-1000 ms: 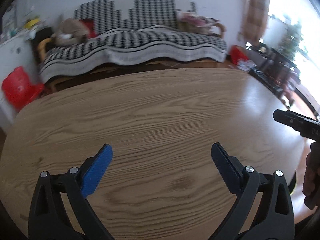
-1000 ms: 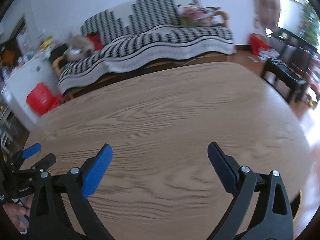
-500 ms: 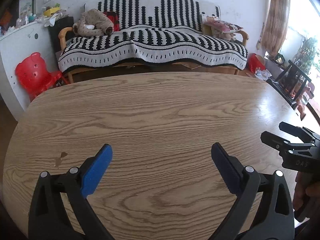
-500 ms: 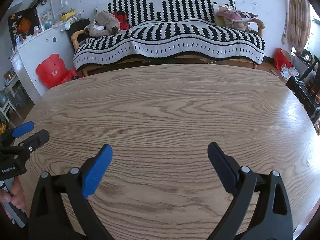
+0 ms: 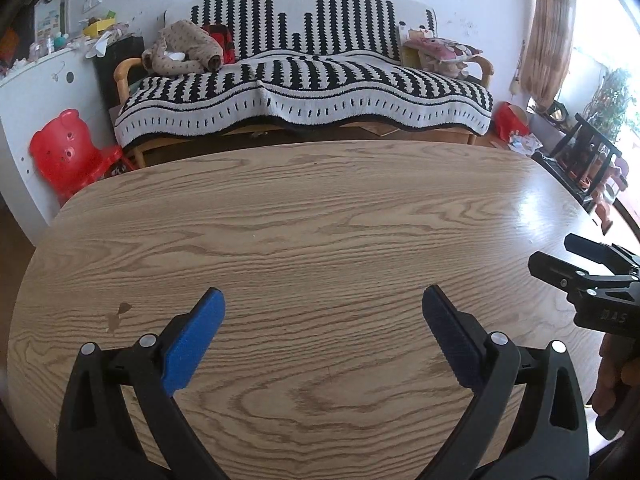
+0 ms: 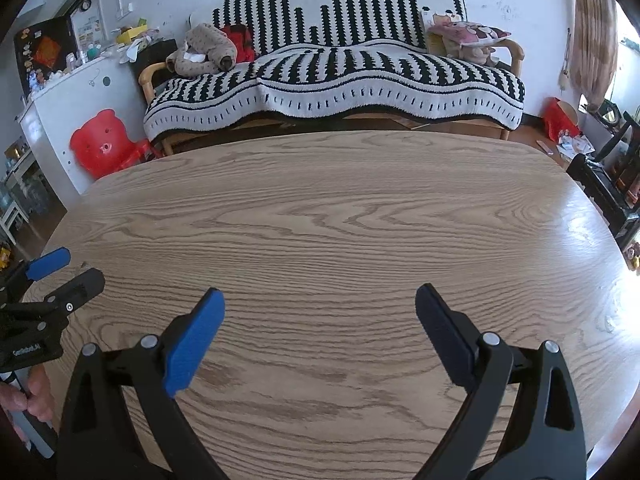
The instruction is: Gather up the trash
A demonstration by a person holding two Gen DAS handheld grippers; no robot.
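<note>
both grippers spread wide over wooden table, no trash in view

left gripper (image 5: pixel 323 308): jaws set wide apart, nothing between them, held over the near edge of the table (image 5: pixel 320 216). its blue pads (image 5: pixel 192 342) face inward over bare wood grain. a small dark stain (image 5: pixel 118 314) lies on the table surface toward the near-left edge, just ahead of the left pad.

right gripper (image 6: pixel 319 308): jaws likewise wide, nothing held, also over the near edge. in the left wrist view it shows at the table's right edge (image 5: pixel 592 280), with a hand (image 5: pixel 610 376) on its handle. in the right wrist view the left gripper shows at the table's left edge (image 6: pixel 52 280), also hand-held.

trash: none can be made out on the table in either view. scattered paper-like litter (image 5: pixel 520 142) lies on the floor beyond the table's far-right corner, beside a red container (image 5: pixel 508 118); what it is cannot be told.

surroundings: a striped sofa (image 5: pixel 304 92) stands past the far edge, a red chair (image 5: pixel 68 152) past the far-left corner.
</note>
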